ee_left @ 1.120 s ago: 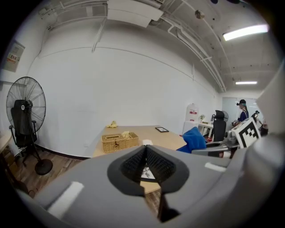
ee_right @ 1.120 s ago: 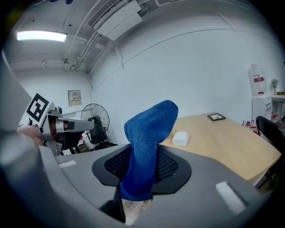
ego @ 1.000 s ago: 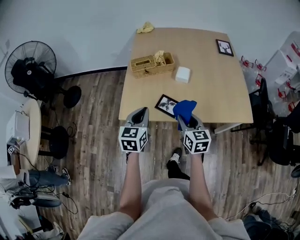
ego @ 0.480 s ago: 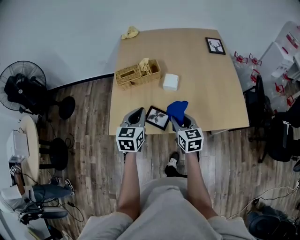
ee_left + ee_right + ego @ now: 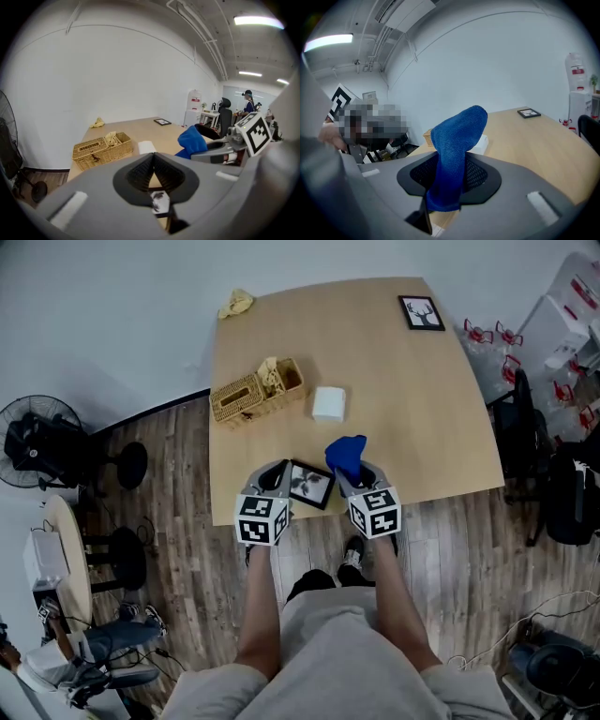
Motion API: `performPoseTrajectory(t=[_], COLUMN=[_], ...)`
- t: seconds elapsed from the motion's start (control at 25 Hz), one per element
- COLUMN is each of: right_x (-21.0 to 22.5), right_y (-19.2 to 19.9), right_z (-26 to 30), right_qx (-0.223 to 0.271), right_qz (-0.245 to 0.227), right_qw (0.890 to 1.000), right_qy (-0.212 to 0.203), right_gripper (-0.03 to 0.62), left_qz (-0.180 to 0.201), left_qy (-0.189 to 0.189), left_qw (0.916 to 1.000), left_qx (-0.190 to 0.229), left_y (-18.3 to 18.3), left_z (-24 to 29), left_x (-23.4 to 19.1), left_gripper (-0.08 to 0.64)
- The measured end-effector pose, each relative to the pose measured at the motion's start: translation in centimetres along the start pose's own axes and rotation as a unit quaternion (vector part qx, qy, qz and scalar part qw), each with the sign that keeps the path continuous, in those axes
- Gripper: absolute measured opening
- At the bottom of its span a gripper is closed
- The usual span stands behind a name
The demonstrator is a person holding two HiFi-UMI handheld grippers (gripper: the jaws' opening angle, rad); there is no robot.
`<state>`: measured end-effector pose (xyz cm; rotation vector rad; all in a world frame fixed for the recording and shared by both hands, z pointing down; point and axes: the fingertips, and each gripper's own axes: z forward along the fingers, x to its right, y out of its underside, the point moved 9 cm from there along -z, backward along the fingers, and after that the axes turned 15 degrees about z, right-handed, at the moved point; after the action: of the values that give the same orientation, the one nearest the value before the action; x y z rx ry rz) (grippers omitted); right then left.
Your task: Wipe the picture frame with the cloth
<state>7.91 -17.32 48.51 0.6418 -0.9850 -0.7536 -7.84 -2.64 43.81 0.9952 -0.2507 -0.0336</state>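
**Frame (image 5: 309, 485) pinched by left gripper (image 5: 277, 472), cloth (image 5: 346, 456) by right gripper (image 5: 359, 474)**

Head view: The frame lies tilted at the table's (image 5: 412, 409) near edge, at 6 o'clock, between the two grippers. The left gripper meets it at its 9 o'clock side. The blue cloth sticks up from the right gripper, just beside the frame at its 2 o'clock. I cannot tell whether the frame rests on the table or is lifted. A basket (image 5: 258, 390) sits at the table's 10 o'clock, with a white box (image 5: 328, 404) near it at its 4 o'clock. A yellow rag (image 5: 234, 303) lies at the far left corner, and a second frame (image 5: 421, 312) at the far right corner. A fan (image 5: 37, 437) stands on the floor at 9 o'clock.

Left gripper view: The jaws are pressed onto the frame's edge, and its print shows low between them, at 6 o'clock. The basket is at 9 o'clock. The cloth and the right gripper are at 3 o'clock.

Right gripper view: The jaws clamp the cloth's lower part. The cloth rises upright and bends toward 1 o'clock. The second frame lies at 2 o'clock, well apart.
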Motion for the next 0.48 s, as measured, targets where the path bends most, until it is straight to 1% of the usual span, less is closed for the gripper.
performPoseTrajectory(t=[0.2, 0.32, 0.48], right_x=[0.5, 0.2, -0.3], right_y=[1.4, 1.9, 2.6], right_z=[1.2, 1.8, 2.2], right_qx=[-0.036, -0.045, -0.041], right_qz=[-0.011, -0.011, -0.003], right_qw=[0.999, 0.999, 0.998], right_qy=[0.009, 0.017, 0.044], right_gripper=[0.127, 0.127, 0.129], left_qz=[-0.006, -0.010, 0.008], left_qy=[0.044, 0.065, 0.106], left_qw=[0.9985, 0.9972, 0.9934], left_qx=[-0.031, -0.036, -0.042], left_y=[2.5, 3.2, 3.8], left_z=[1.1, 1.9, 3.1], left_x=[-0.1, -0.8, -1.6], left_gripper=[0.052, 0.052, 0.052])
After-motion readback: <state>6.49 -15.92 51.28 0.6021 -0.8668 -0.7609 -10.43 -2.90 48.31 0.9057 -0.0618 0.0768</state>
